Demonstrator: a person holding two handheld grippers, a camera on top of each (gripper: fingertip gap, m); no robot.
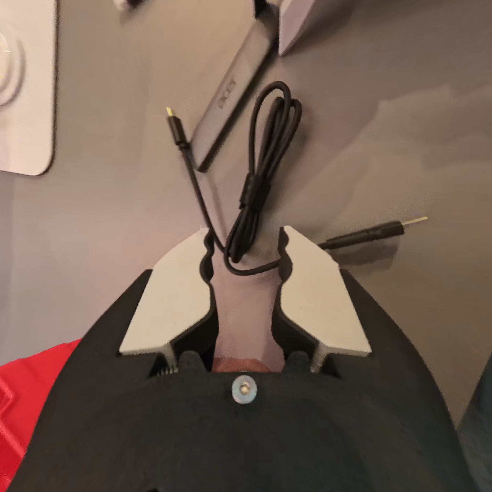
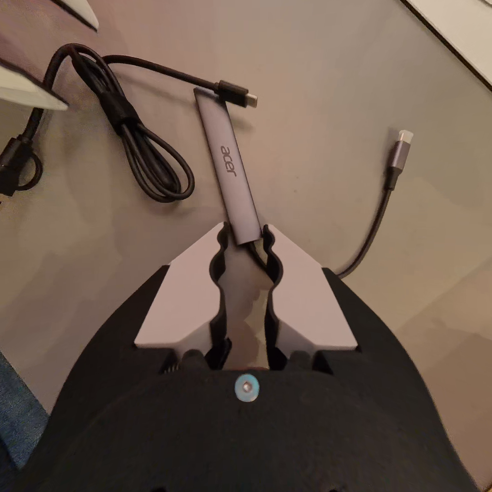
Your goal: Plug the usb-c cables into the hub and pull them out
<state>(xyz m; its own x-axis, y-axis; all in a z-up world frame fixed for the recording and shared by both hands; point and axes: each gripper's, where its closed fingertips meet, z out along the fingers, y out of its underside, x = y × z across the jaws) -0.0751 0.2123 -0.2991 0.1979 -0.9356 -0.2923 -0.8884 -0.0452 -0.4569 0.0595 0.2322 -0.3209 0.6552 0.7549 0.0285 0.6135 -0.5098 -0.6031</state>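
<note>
With my right gripper (image 2: 246, 230) closed on the near end of the grey hub (image 2: 229, 162), my left gripper (image 1: 243, 234) stands open over the bundled black cable (image 1: 262, 170). Beyond lies a loose plug (image 2: 237, 95) by the hub's far end on the table (image 2: 319, 80).

Right of the grey hub (image 2: 230, 165) the table (image 2: 319, 80) lies open up to the hub's own grey-plugged lead (image 2: 394, 170). Left of it the bundled black cable (image 2: 138, 133) crowds the surface, one plug (image 2: 237, 97) lying across the hub's far end.
</note>
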